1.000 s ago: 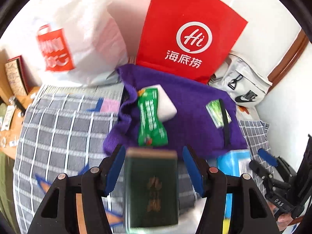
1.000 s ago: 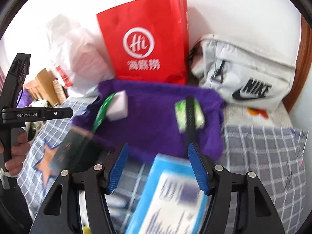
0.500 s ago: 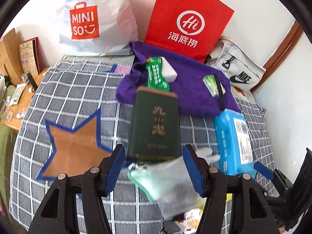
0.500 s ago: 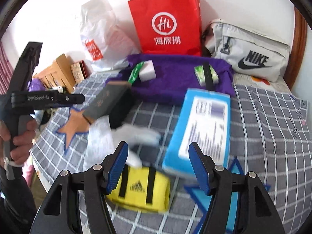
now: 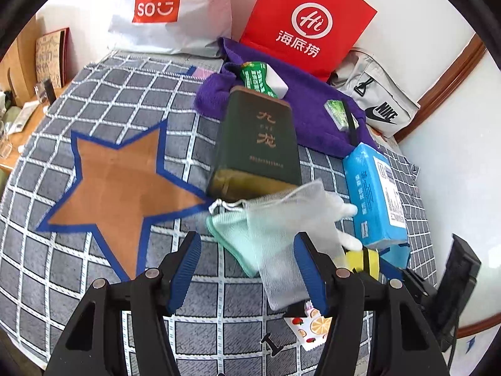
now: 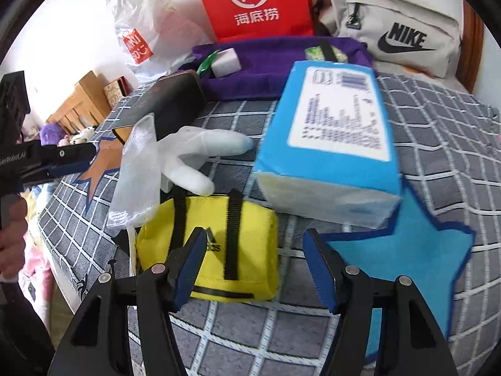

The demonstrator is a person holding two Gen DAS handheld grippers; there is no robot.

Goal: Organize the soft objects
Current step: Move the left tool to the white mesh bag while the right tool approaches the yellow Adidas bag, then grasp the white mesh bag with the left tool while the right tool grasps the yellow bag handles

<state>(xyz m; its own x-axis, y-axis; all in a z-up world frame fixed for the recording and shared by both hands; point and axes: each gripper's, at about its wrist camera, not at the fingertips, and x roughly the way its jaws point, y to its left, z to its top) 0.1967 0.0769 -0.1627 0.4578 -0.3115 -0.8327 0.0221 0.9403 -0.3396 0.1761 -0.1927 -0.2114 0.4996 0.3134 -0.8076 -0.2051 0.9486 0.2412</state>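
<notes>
My left gripper (image 5: 247,269) is open and empty, just short of a white mesh pouch (image 5: 288,219) that lies over a mint cloth (image 5: 235,235) and a white glove (image 5: 341,219). My right gripper (image 6: 253,266) is open and empty, over the near edge of a yellow Adidas pouch (image 6: 219,244). The glove (image 6: 200,153) and mesh pouch (image 6: 134,175) lie just beyond it. A blue tissue pack (image 6: 332,138) lies right of them. A dark green box (image 5: 256,144) lies mid-bed. A purple towel (image 5: 313,112) at the back holds a green-wrapped sponge (image 5: 263,76) and a small green pack (image 5: 336,114).
The checked bedspread (image 5: 94,260) has an orange star patch (image 5: 122,181) and a blue star patch (image 6: 400,260). A red paper bag (image 5: 307,22), a white Miniso bag (image 5: 159,9) and a grey Nike bag (image 6: 394,28) stand along the wall. A wooden bedside table (image 5: 12,125) is at left.
Both grippers pulled back toward the near edge of the bed. The mesh pouch, glove and yellow pouch came into view. Both stayed open and empty.
</notes>
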